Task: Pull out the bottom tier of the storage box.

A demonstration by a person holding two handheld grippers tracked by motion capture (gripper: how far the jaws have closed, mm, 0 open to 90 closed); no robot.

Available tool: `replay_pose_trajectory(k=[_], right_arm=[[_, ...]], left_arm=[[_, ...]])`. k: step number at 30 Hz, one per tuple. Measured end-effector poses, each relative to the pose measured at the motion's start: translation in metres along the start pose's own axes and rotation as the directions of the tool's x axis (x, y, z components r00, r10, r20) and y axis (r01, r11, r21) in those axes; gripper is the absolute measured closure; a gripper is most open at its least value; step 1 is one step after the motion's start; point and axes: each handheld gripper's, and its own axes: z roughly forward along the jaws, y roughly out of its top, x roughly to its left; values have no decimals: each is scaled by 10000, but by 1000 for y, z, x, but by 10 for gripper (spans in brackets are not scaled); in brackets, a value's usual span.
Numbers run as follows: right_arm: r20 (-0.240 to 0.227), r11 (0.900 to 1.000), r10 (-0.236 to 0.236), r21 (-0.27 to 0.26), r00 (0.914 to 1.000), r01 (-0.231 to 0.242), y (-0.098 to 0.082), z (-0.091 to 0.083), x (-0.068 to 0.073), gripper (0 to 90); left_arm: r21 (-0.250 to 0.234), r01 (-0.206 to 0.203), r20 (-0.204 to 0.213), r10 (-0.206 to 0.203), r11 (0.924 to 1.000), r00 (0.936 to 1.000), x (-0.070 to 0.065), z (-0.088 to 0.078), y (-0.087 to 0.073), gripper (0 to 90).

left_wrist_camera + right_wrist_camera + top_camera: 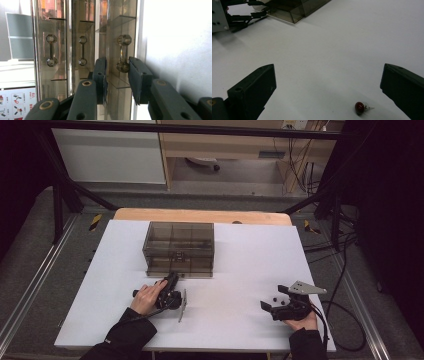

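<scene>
1. Nearest the fixed camera, two dark sleeves come in over the front edge of the white table top [235,320], each hand carrying a black two-jaw gripper.
2. On the person's right, the right gripper [270,306] rests low near the front right corner, its grey three-cornered plate on top. Its jaws stand wide apart and hold nothing.
3. Between those spread jaws in the right gripper view lies a small dark red bulb [360,107] with thin wire legs, resting on the white surface closer to the jaw at that picture's right and touching neither jaw. In the high view, small dark specks lie on the table just beside this gripper; they are too small to make out.
4. On the person's left, the left gripper [172,279] is turned on its side and points away from the person, toward the box.
5. In the left gripper view its jaws are partly closed around the handle [123,53] of a drawer, a clear dumbbell-shaped pull. One pad touches the handle's lower knob; the other sits against the drawer's front panel. Whether the pads actually press on the handle, I cannot tell.
6. Farther back stands the smoky transparent drawer box [179,240], near the middle of the table, with divided compartments. Two more handles of the same kind show on its front.
7. Beyond the white top, a strip of bare wood [200,215] marks the table's far edge.
</scene>
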Motion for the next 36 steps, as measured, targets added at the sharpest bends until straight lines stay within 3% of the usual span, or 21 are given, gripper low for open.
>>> replay_pose_trajectory(k=[36], right_arm=[[17,10000,1,21,10000,-1,0,0,0,8]], left_arm=[[-81,3,92,-2,10000,10000,-5,-16,2,686]])
